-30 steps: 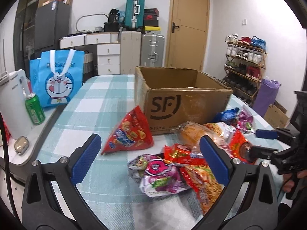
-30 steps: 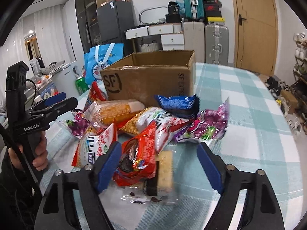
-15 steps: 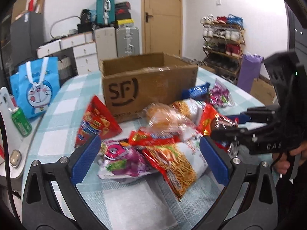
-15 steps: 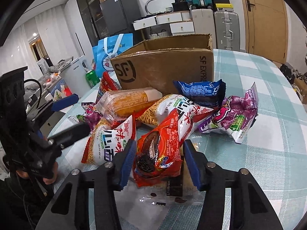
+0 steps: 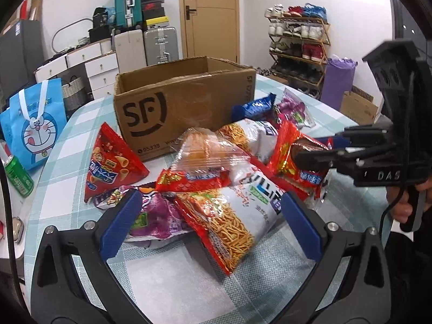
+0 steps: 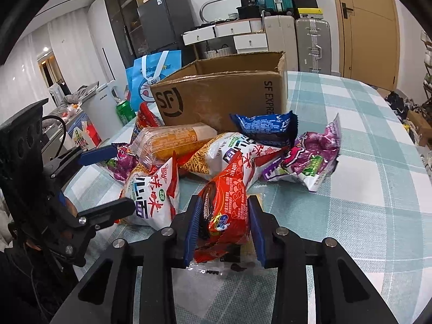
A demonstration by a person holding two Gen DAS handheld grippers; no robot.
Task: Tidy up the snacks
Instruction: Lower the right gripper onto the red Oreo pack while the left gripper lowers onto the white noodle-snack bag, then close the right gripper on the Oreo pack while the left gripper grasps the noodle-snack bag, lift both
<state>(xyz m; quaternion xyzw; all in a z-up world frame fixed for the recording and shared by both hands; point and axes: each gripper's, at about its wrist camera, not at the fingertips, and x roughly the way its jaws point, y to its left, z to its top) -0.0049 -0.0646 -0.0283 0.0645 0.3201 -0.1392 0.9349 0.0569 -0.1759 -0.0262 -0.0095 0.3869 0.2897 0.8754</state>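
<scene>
From the left wrist, the left gripper (image 5: pixel 210 221) is spread wide, pitched down over a crinkly noodle bag (image 5: pixel 235 216) lying on the checked tablecloth (image 5: pixel 172 275), gripping nothing. From the right wrist, the right gripper (image 6: pixel 222 228) has just been closing; its blue pads pinch a glossy red biscuit packet (image 6: pixel 226 208) before the cardboard box (image 6: pixel 224 97).

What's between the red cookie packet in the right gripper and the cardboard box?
The right gripper has just closed on the red cookie packet. A noodle bag and blue packet lie before the cardboard box.
</scene>
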